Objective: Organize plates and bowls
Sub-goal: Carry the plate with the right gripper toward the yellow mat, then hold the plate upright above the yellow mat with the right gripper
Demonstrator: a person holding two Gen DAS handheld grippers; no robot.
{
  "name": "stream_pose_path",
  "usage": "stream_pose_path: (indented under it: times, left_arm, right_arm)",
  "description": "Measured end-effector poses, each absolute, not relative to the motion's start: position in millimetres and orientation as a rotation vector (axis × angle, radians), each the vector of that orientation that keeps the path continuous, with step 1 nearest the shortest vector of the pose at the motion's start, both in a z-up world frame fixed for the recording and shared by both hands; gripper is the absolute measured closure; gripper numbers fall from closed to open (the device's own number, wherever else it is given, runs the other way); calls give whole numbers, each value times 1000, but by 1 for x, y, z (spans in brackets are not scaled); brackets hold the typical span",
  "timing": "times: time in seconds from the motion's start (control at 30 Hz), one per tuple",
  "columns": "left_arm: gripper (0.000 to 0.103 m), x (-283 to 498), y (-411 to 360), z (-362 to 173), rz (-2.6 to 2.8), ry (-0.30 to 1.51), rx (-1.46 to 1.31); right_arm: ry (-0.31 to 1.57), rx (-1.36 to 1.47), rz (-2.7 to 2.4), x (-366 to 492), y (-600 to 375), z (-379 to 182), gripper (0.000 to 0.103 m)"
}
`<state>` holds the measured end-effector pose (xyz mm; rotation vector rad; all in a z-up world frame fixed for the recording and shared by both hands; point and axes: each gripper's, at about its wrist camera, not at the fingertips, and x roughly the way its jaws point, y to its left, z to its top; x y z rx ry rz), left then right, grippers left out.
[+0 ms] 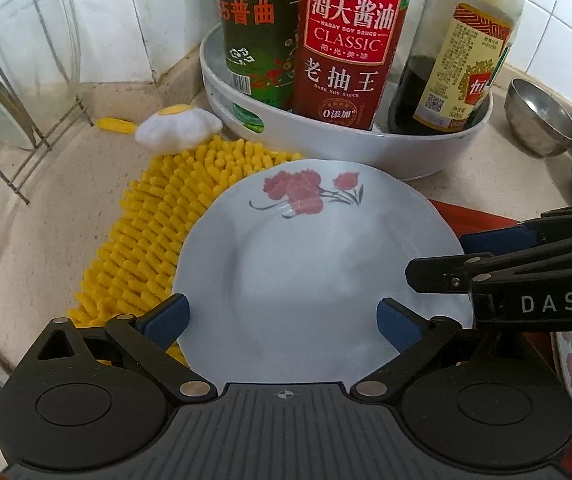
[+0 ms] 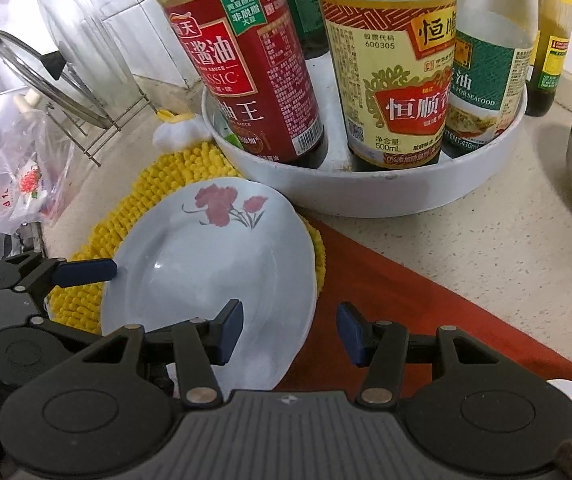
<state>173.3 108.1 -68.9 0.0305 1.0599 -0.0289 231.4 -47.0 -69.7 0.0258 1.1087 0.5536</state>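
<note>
**Both grippers hovering over the flowered plate on the desk**

The speckled beige desk (image 2: pixel 486 240) is carrying everything here, with a red board (image 2: pixel 386 292) lying across its near right part. A white round tray (image 1: pixel 426 152) is standing at the back, holding several sauce bottles, among them a red-labelled soy sauce bottle (image 1: pixel 346 40). In front of the tray, a white plate with red flowers (image 1: pixel 306 248) is lying face up, partly on a yellow shaggy mat (image 1: pixel 158 224) and partly reaching over the red board. Steel bowls (image 1: pixel 542 120) are sitting on the desk to the right of the tray, well apart from the plate. A wire rack with glass lids (image 2: pixel 58 80) is standing at the far left.

The left gripper (image 1: pixel 284 320) is pointing down at the plate with its jaws standing wide, one pad at each side of the plate's near part, pressing on nothing. The right gripper (image 2: pixel 290 334) is hanging over the plate's right edge and the red board, its jaws standing partly apart and holding nothing.
</note>
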Motion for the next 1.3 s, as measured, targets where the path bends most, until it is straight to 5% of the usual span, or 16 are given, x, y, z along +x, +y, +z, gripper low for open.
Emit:
stream_pose_path:
  times: [1.3]
  left_arm:
    - [0, 172, 109, -75, -4, 1084, 21]
  right_arm:
    - [1146, 104, 526, 229, -41, -74, 60]
